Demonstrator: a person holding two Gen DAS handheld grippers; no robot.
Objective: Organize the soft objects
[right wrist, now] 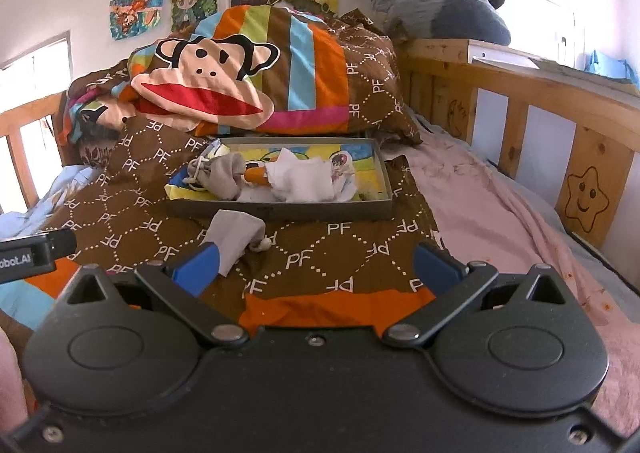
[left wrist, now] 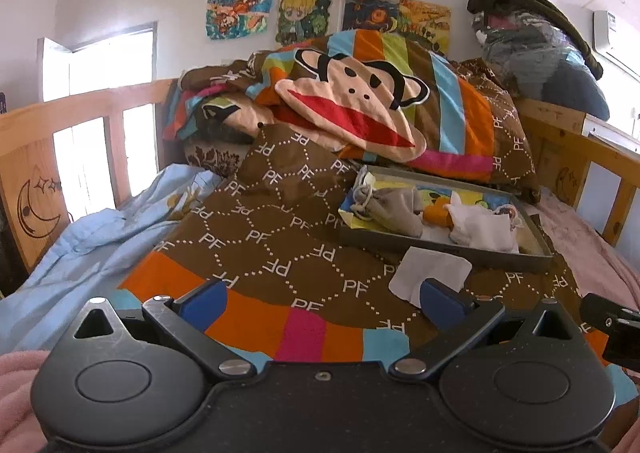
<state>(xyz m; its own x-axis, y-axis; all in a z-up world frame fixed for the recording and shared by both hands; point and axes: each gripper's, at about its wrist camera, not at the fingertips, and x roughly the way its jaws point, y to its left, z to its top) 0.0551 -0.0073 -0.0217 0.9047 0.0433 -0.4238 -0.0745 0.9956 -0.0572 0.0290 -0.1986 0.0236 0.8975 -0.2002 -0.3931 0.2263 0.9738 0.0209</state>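
Right wrist view: one grey cloth (right wrist: 234, 239) lies loose on the brown PF quilt (right wrist: 320, 241), just ahead of the inner finger of the right gripper (right wrist: 316, 267), touching the near wall of the tray (right wrist: 280, 211). It has a small knotted cord at its edge. Left wrist view shows the same cloth (left wrist: 430, 273) just ahead of the right-hand finger of the left gripper (left wrist: 324, 303).

Both sets of fingers are spread wide, nothing between them, hovering over the quilt.

Progress, my read: mostly done. Tray already holds one grey drawstring pouch (right wrist: 224, 175), one orange piece (right wrist: 256, 175) and a bundle of white cloths (right wrist: 300, 181); exact white count is unclear, at least two. Left to do: the one grey cloth outside the tray.

Count: two grippers, one tray, one loose cloth.

Farther out: monkey-face pillow (right wrist: 208, 81) beyond the tray, wooden bed rail (right wrist: 520, 93) on the right.
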